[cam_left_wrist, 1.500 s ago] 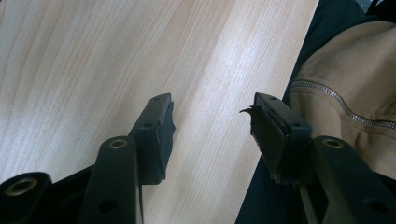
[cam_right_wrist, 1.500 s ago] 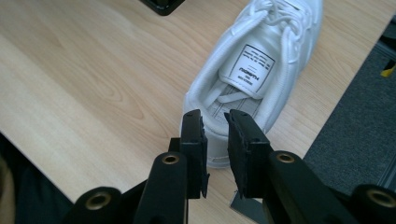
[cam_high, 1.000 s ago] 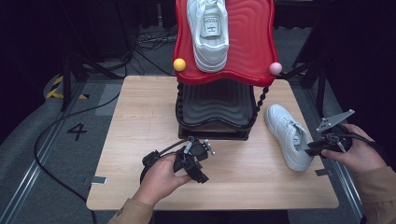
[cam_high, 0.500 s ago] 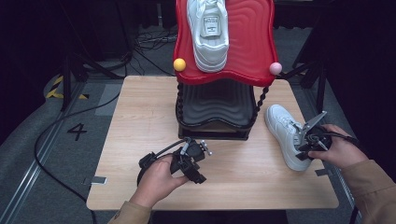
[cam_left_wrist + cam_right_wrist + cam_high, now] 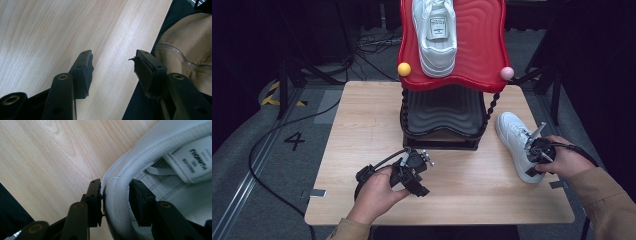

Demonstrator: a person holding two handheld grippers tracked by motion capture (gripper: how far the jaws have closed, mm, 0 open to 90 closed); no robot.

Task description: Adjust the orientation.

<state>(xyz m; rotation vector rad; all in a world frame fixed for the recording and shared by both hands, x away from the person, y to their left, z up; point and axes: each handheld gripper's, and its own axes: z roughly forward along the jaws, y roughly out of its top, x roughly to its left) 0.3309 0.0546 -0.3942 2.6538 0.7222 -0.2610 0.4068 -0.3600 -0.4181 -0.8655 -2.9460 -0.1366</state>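
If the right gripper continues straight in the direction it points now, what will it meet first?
Probably the padded heel collar of the white shoe: the right gripper straddles it, one jaw outside, one inside. Past the collar comes the insole or wooden table; depth is unclear.

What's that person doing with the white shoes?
A person is working with a gripper in each hand. The right gripper has its jaws around the padded collar of the white shoe on the table, one inside and one outside. The jaws have just been opening, and the inner pad does not look pressed on yet. The left gripper rests open above the wooden table, holding nothing. Another white shoe already sits on the red shelf of the rack.
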